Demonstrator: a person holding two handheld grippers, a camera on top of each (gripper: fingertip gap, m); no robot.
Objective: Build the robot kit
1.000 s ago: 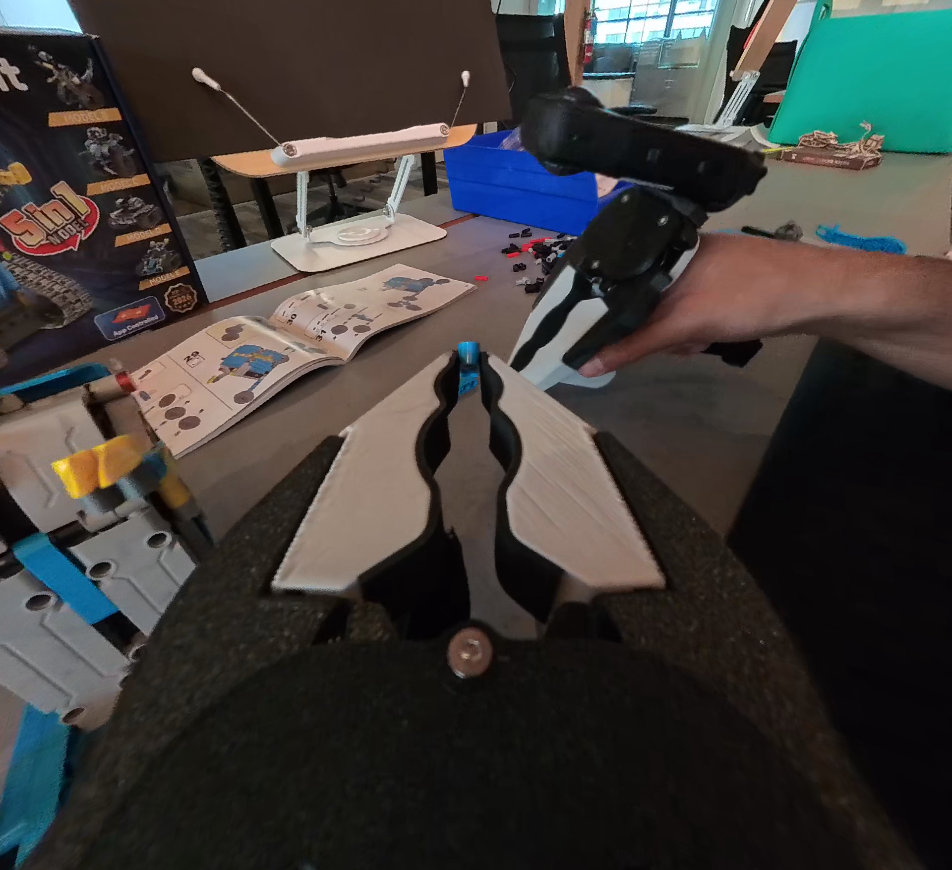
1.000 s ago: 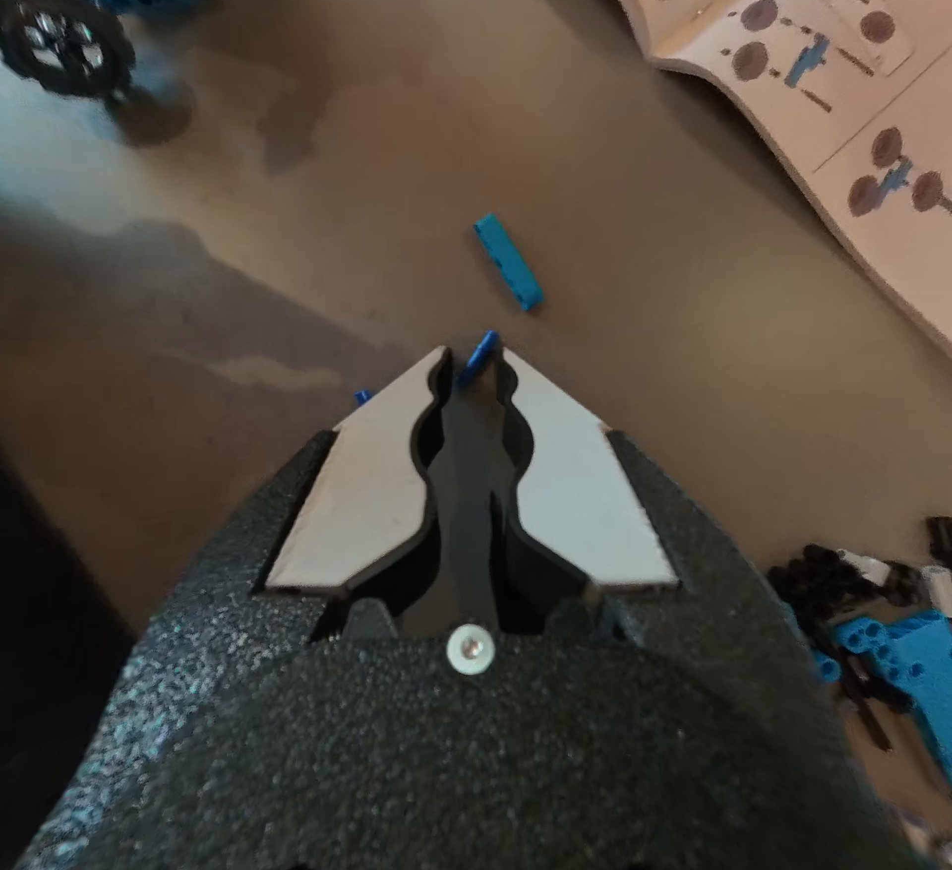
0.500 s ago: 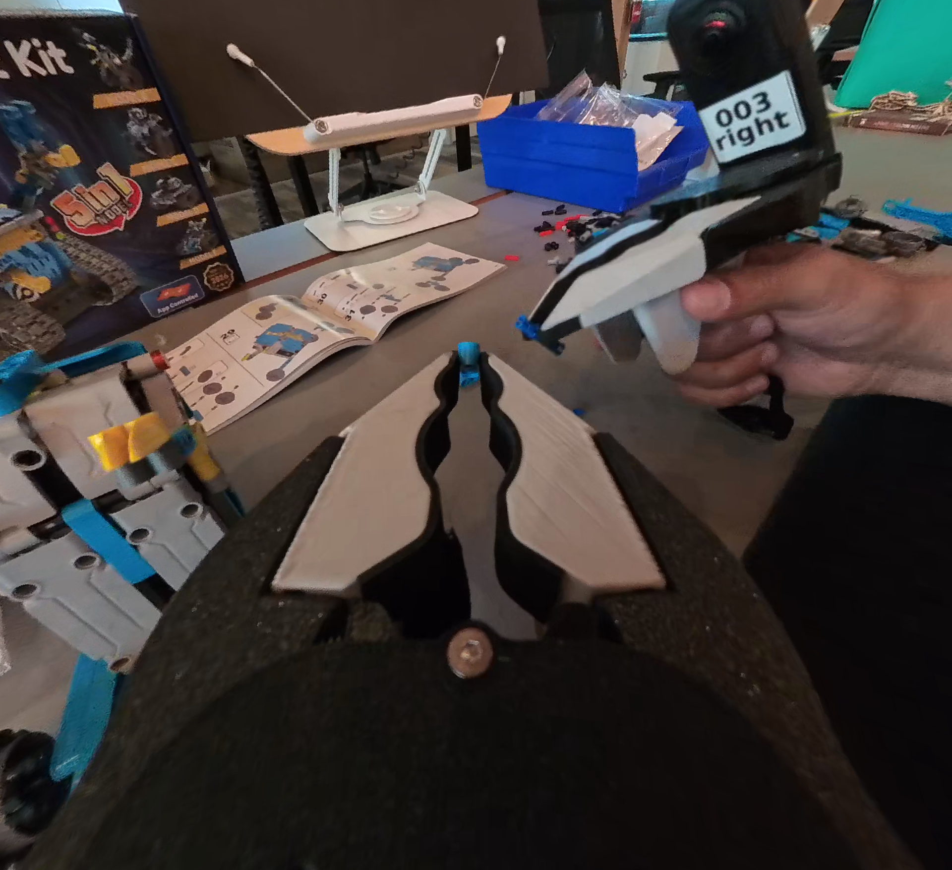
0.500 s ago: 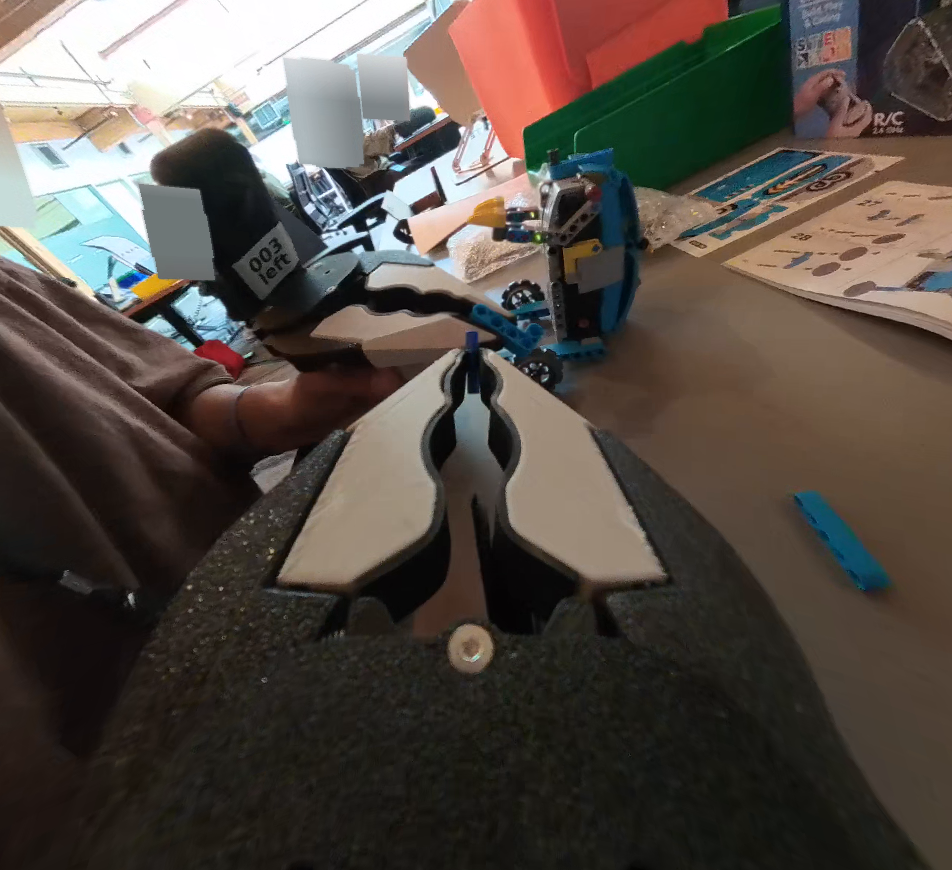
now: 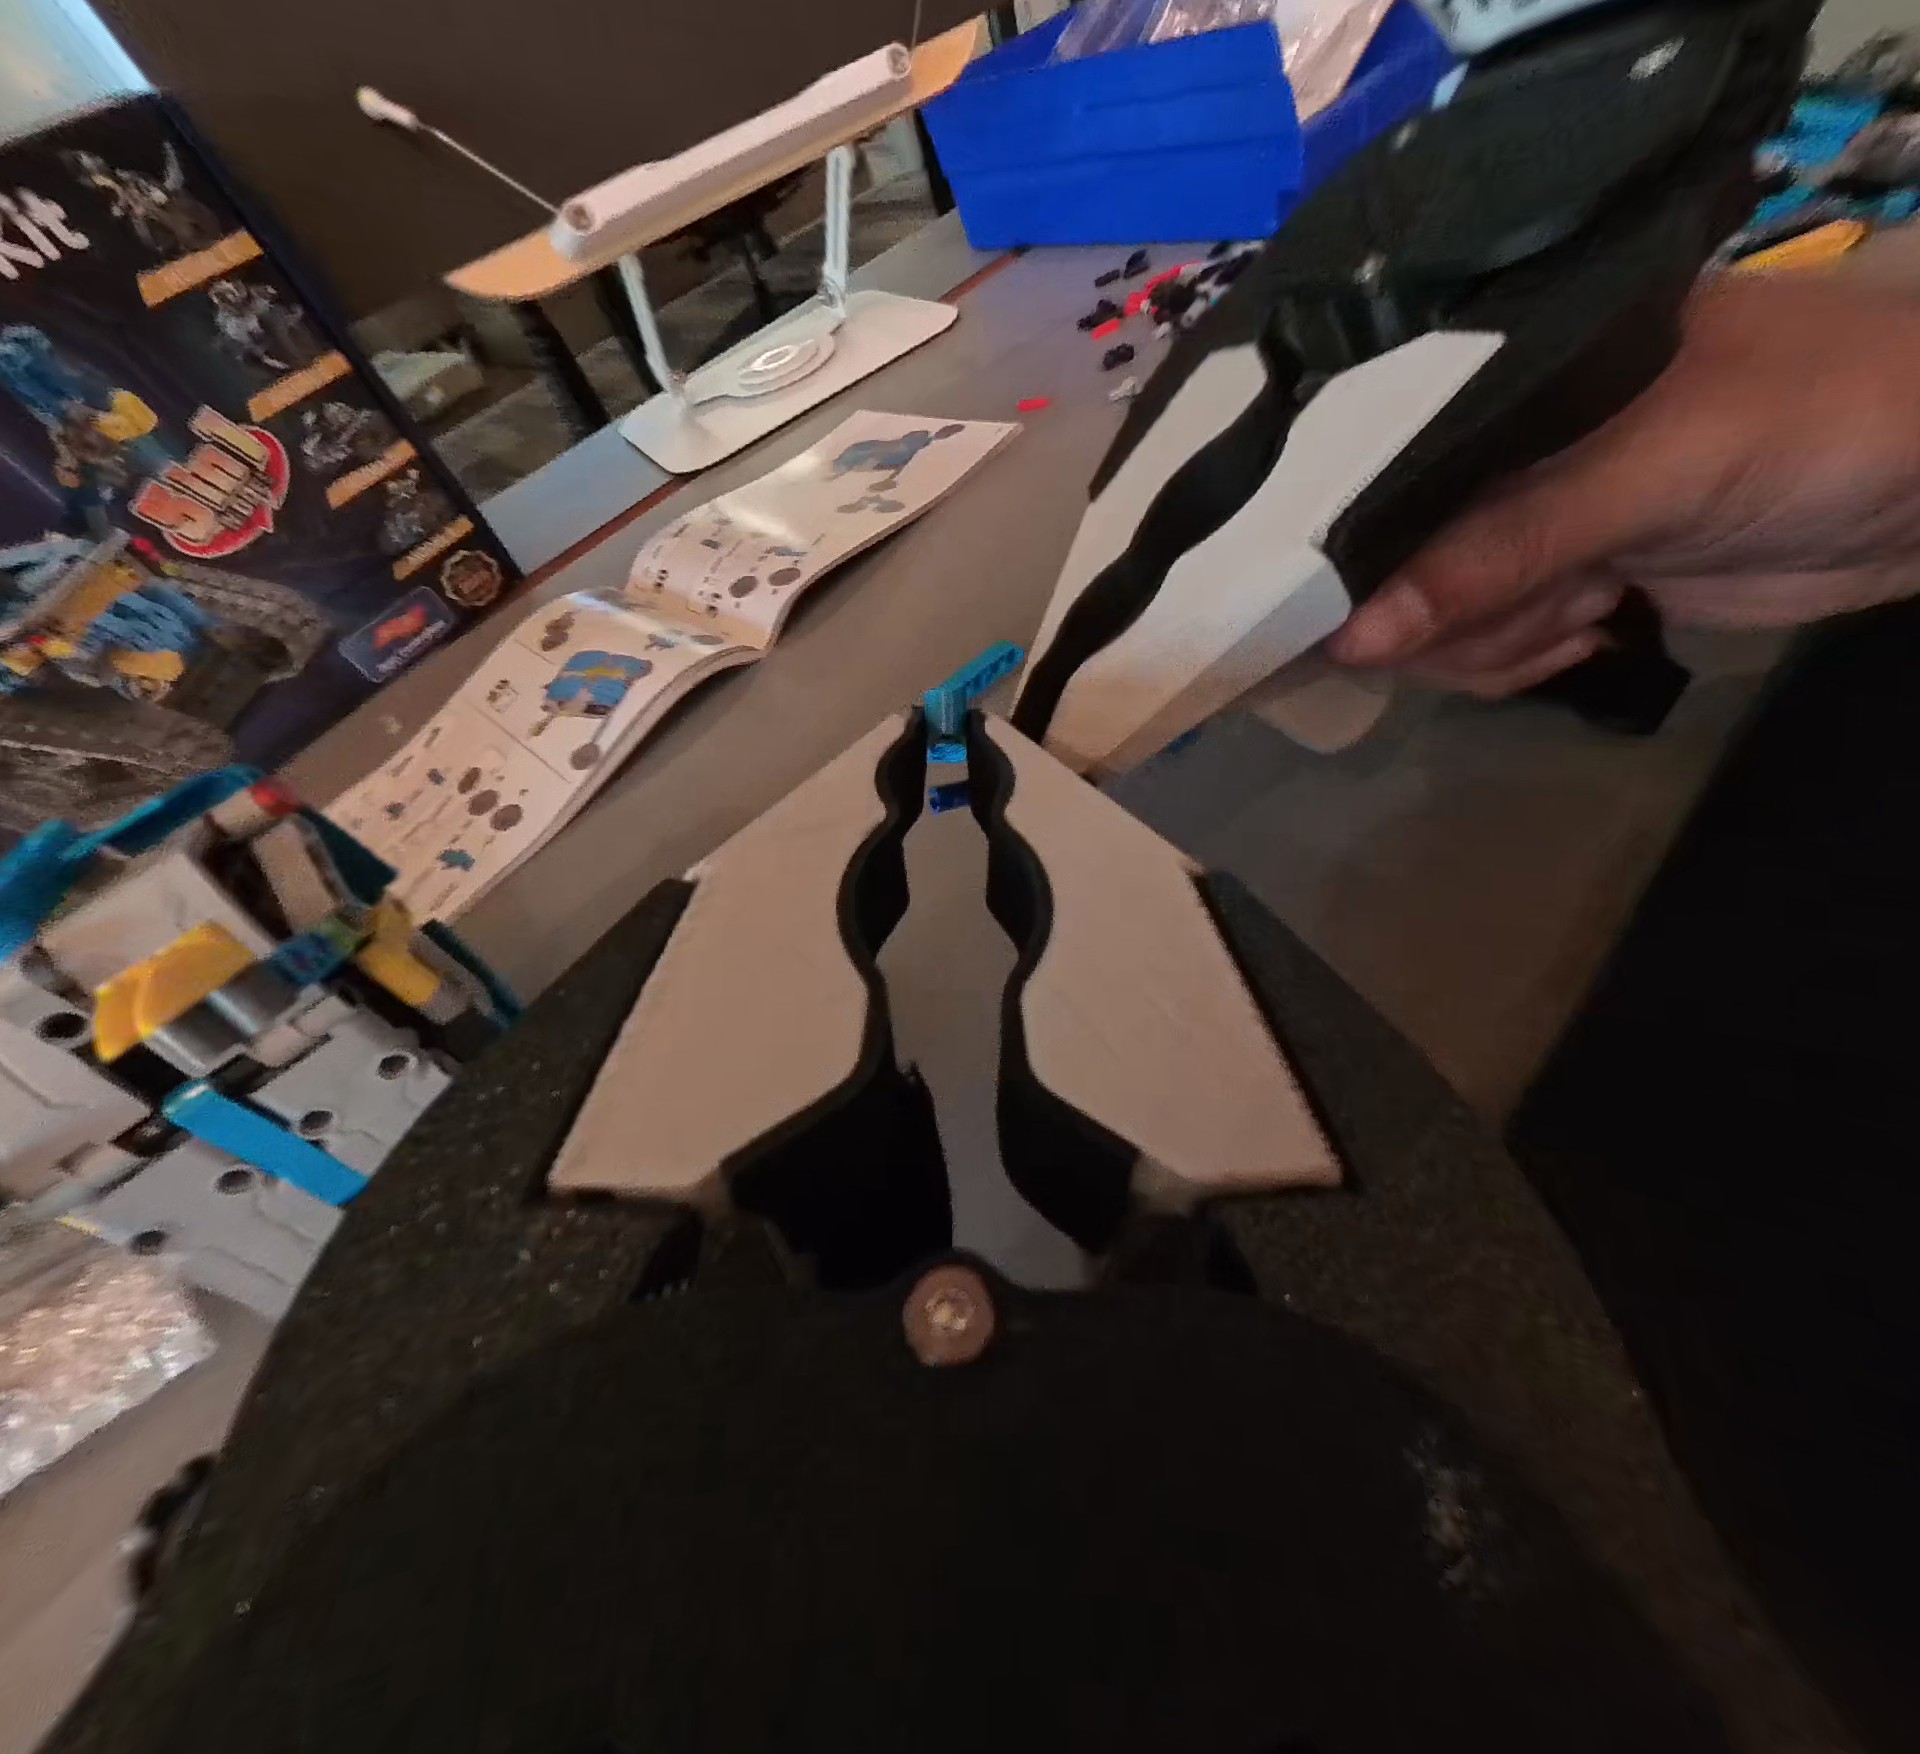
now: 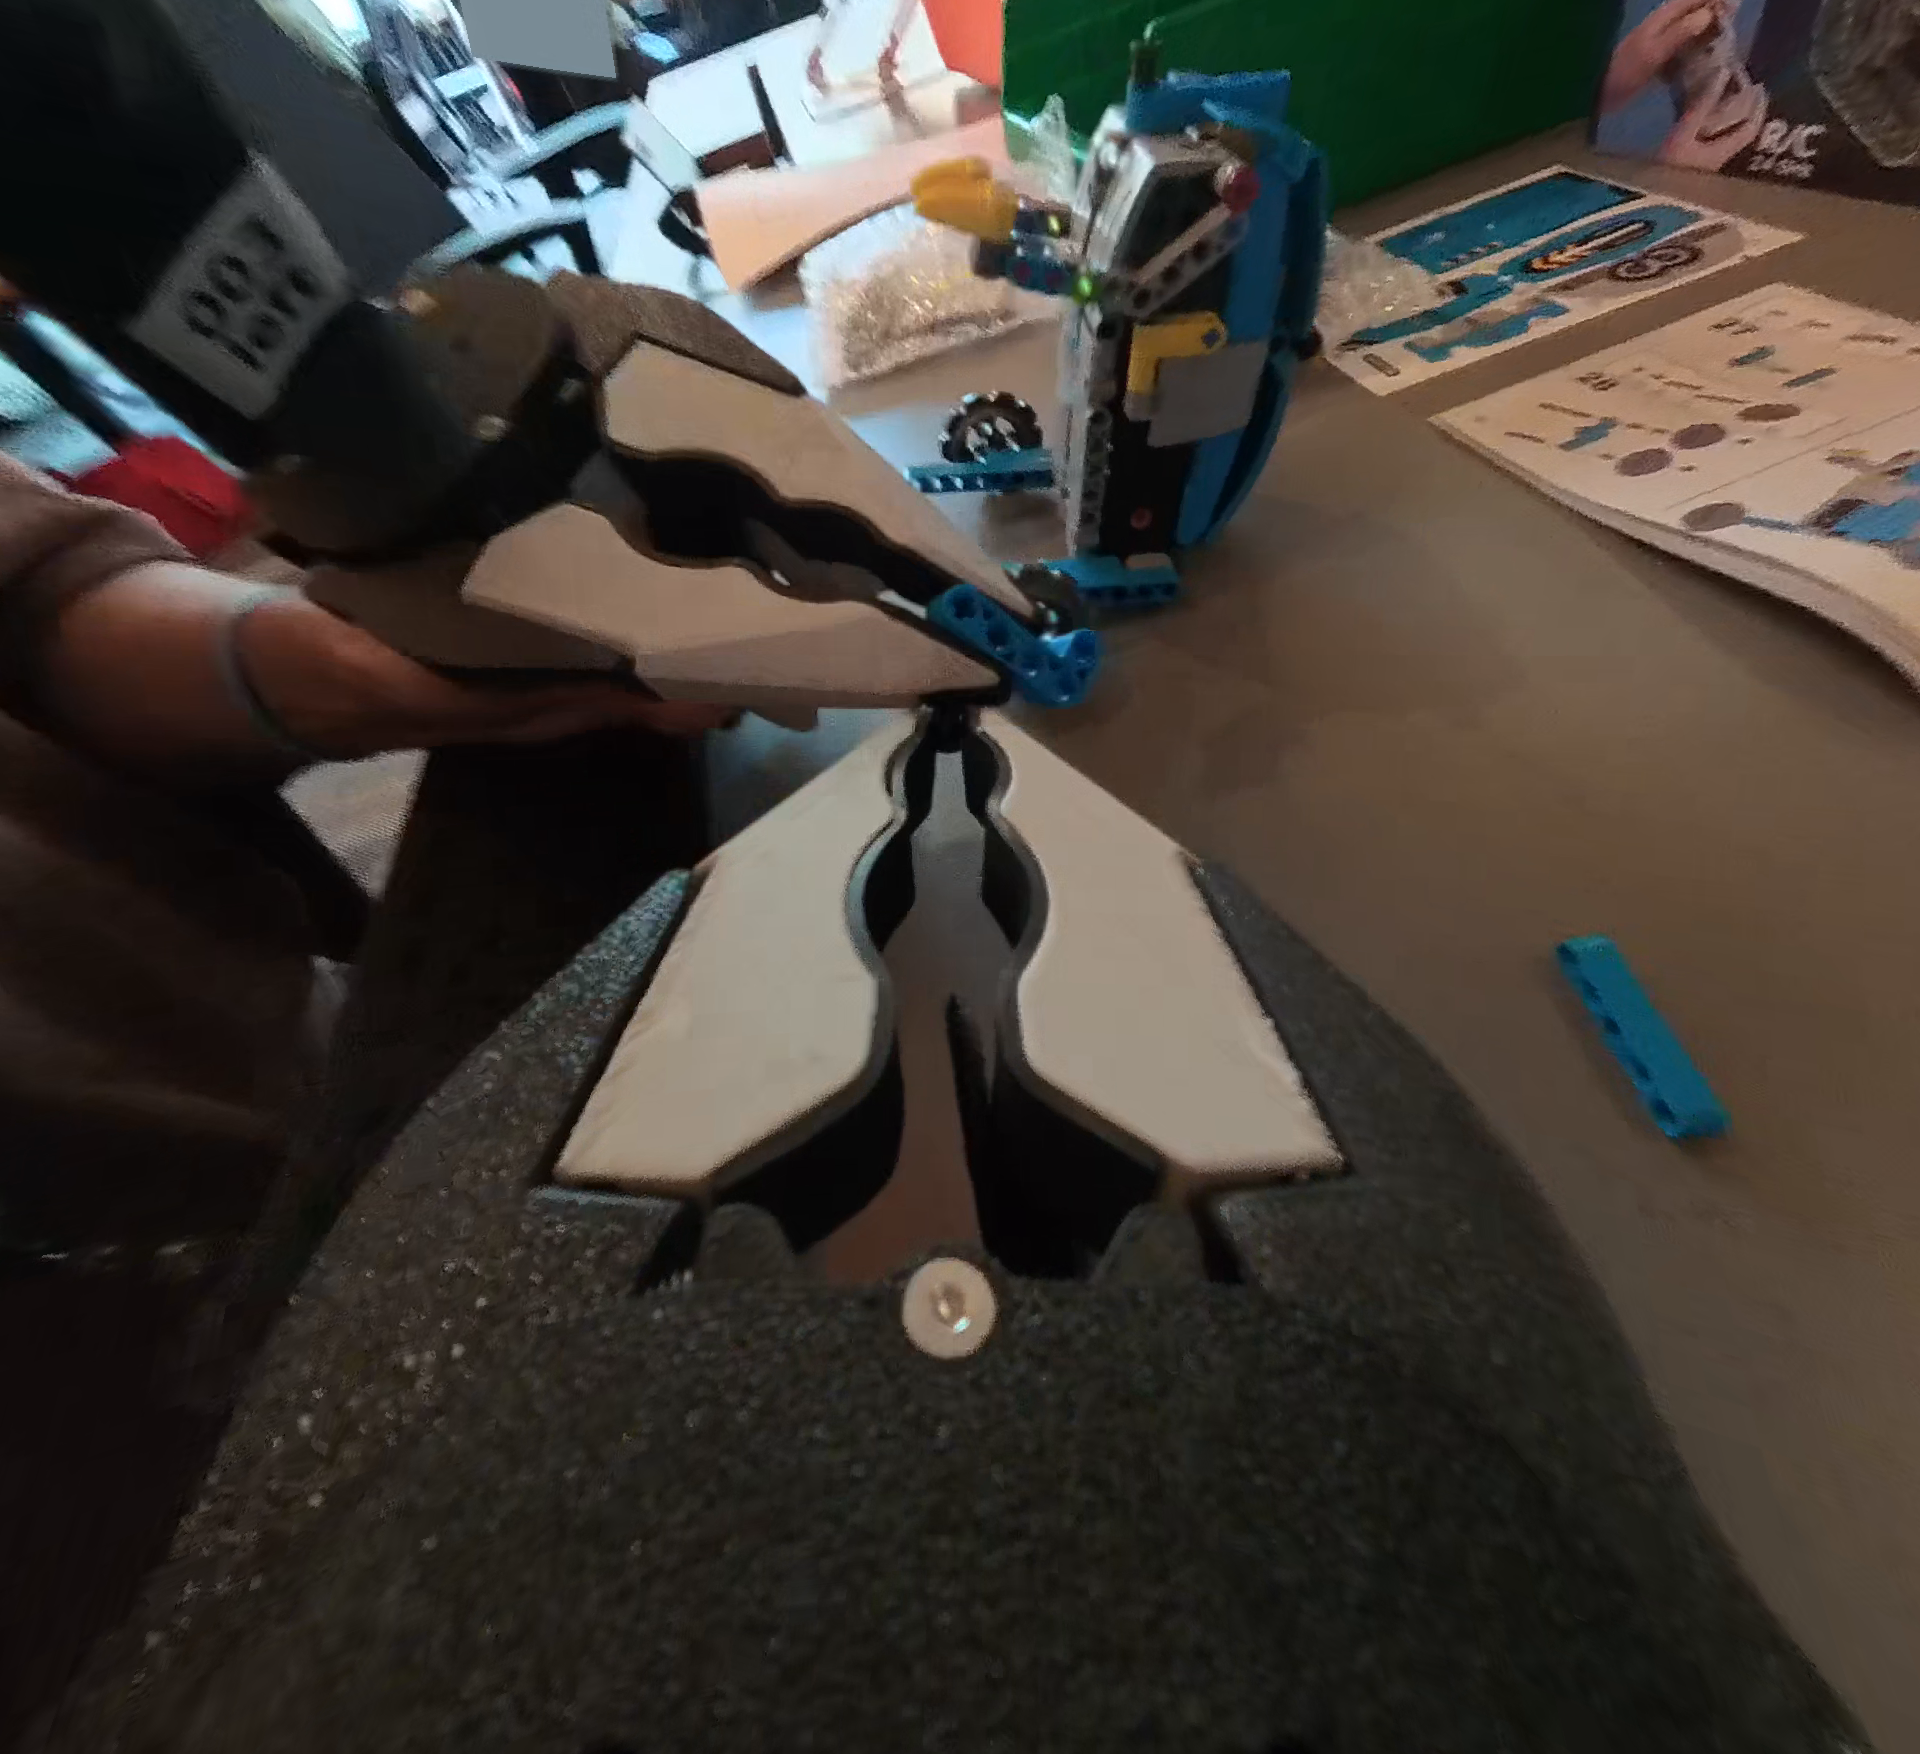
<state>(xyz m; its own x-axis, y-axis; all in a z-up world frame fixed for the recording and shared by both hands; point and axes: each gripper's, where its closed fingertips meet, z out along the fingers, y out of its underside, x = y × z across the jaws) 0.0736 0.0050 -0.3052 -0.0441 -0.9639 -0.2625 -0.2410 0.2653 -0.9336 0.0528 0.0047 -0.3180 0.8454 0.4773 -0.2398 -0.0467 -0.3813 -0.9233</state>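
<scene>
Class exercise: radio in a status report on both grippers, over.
Left gripper shut on bent blue beam. Right gripper shut on small dark pin, tips nearly touching. Loose blue beam lies apart on table.

Left gripper point(image 5: 948, 736) is clamped on a small blue beam point(image 5: 961, 681). Right gripper point(image 5: 1039, 717), held by a hand point(image 5: 1683, 499), sits just beside it. An open booklet point(image 5: 686, 603) lies on the table point(image 5: 1351, 873) behind.

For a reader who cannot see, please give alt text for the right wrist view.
Two handheld grippers meet tip to tip over a grey table: the left gripper pinches a blue holed building beam, and the right gripper pinches a small dark pin. Behind stand a blue-and-grey brick-built robot model and an open instruction booklet; a loose blue beam lies right.
</scene>
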